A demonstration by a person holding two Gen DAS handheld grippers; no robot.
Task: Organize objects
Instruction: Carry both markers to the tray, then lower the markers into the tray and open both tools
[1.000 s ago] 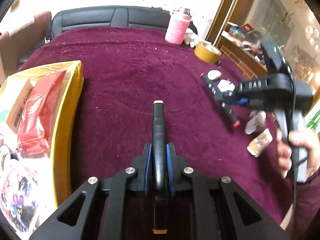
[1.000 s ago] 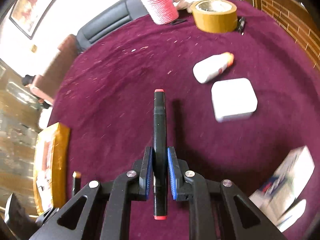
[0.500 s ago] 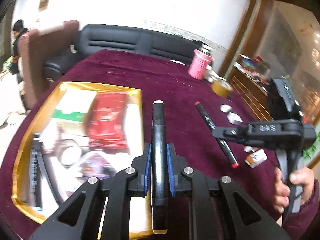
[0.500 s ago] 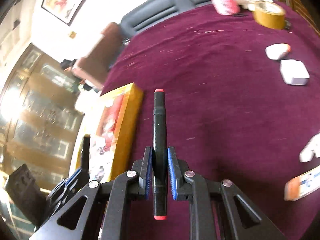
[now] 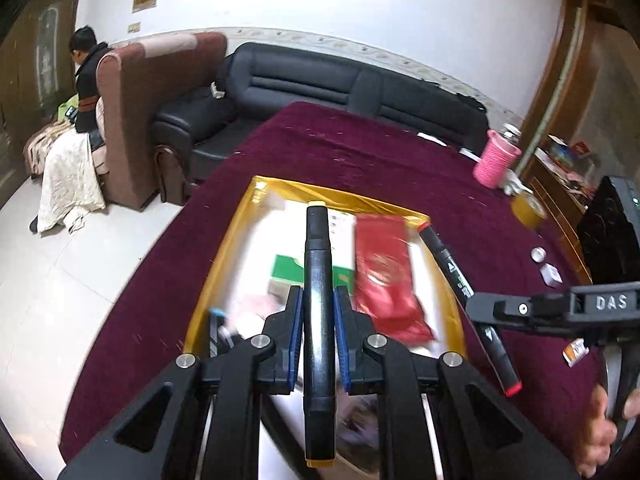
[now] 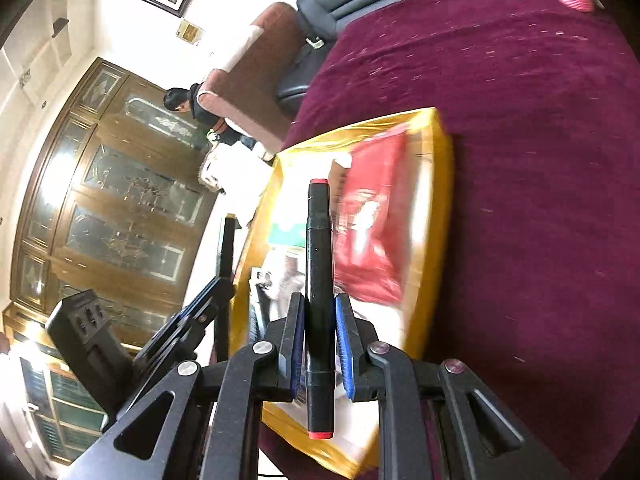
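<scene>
My left gripper is shut on a black marker with yellow ends and holds it above the gold tray. My right gripper is shut on a black marker with red ends, also above the gold tray. In the left wrist view the right gripper and its red-ended marker hang over the tray's right rim. The tray holds a red packet, a green and white box and other blurred items.
The tray lies on a maroon tablecloth. A pink cup, a brown tape roll and small white items lie at the far right. A black sofa and an armchair with a seated person stand beyond the table.
Both grippers have swung left from the open cloth to above the gold tray, each still holding its marker. The tape roll and small items have dropped out of the right wrist view.
</scene>
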